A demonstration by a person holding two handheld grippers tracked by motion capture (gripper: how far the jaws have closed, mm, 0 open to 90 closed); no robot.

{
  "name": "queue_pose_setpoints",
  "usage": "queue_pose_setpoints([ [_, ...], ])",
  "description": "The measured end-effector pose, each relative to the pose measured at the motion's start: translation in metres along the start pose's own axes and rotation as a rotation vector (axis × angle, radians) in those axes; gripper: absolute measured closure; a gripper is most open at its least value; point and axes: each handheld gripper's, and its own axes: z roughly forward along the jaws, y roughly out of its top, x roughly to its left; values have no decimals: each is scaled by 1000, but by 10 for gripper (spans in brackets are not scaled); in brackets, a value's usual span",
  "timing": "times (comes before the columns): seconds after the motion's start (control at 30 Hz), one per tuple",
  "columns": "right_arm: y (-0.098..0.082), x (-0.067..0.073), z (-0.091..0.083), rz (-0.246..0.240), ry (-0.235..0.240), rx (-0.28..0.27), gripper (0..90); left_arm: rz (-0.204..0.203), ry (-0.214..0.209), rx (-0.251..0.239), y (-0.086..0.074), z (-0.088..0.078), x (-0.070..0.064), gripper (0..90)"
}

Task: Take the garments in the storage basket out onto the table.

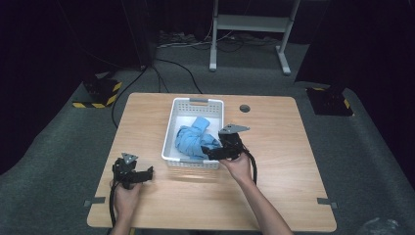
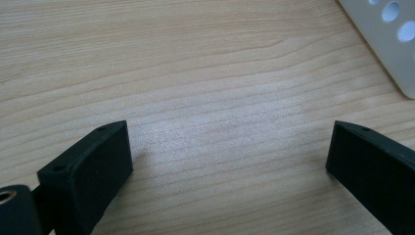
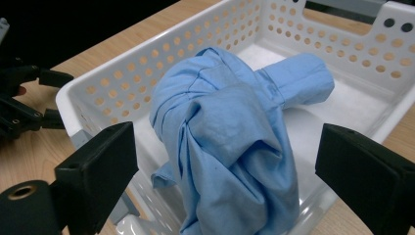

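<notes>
Right tool (image 3: 225, 166) spread wide at the near right corner of the white basket (image 1: 172, 128), nothing held. Blue shirt (image 3: 230, 132) bunched inside, one part draped over the near rim. Looks almost done: tuck that bit in. Left tool (image 2: 230, 156) wide too, low over bare counter (image 2: 195, 63) by the near left edge.

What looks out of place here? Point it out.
The blue cloth is not fully inside the white basket: it sits bunched and knotted, and its near end hangs over the near rim, between the right gripper's open jaws. Nothing looks spilled or damaged.
</notes>
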Motion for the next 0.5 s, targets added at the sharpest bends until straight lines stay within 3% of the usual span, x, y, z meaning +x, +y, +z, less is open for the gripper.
queue_pose_setpoints([
  [0.5, -5, 0, 17, 6, 12, 61, 166, 0, -2, 0, 0, 0, 0, 33],
])
